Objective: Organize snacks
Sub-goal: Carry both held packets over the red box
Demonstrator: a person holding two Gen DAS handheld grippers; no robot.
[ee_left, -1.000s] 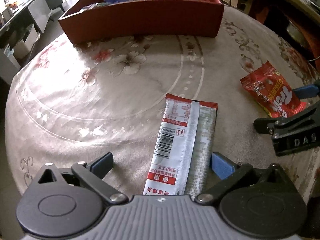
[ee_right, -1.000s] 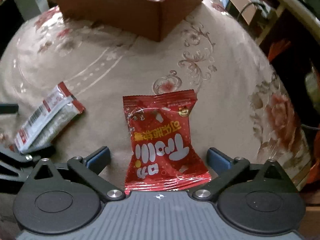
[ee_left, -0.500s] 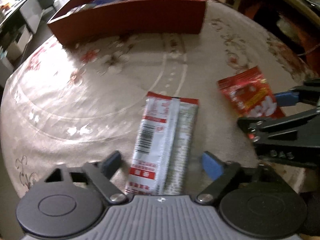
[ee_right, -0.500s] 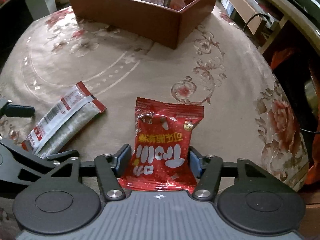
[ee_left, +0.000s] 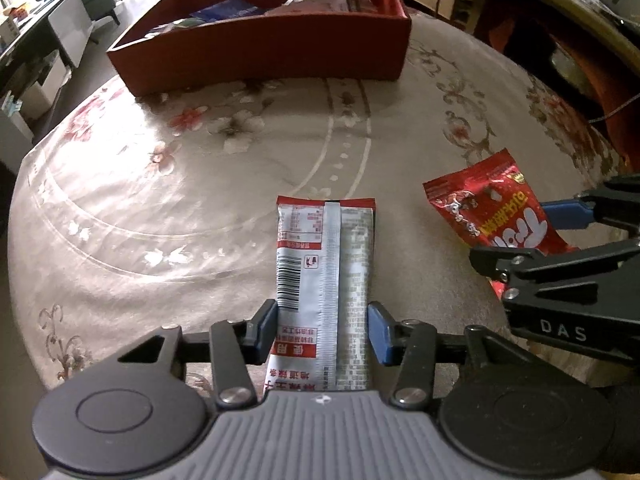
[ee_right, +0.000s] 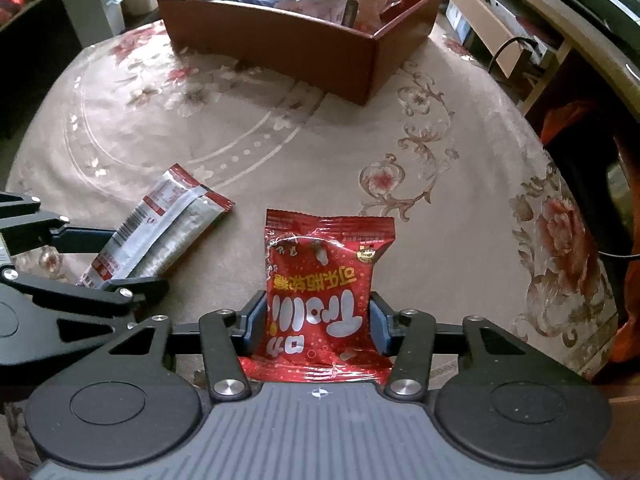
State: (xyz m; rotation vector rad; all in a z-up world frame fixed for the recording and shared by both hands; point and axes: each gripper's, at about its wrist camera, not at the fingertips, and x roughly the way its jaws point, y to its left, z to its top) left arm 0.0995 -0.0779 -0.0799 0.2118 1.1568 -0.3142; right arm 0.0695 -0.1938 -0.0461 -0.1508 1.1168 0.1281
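A long silver-and-red snack sachet (ee_left: 326, 256) lies lengthwise on the floral tablecloth, and my left gripper (ee_left: 323, 322) is shut on its near end, blue pads pressing both long edges. To its right a red candy packet (ee_left: 492, 216) sits in my right gripper (ee_left: 532, 236). In the right wrist view the jaws of my right gripper (ee_right: 318, 324) are closing, and their pads press the sides of the red candy packet (ee_right: 324, 264). The sachet (ee_right: 160, 224) and my left gripper (ee_right: 108, 264) show at the left there.
A dark red open box (ee_left: 260, 52) with several snack packs inside stands at the far side of the round table (ee_left: 160, 200). The box (ee_right: 280, 40) is beyond both grippers. Furniture, shelves and cables surround the table edge.
Both grippers went from wide open to closed, the left on the sachet, the right on the red packet. The right gripper has shifted slightly, and its packet's near end now looks lifted.
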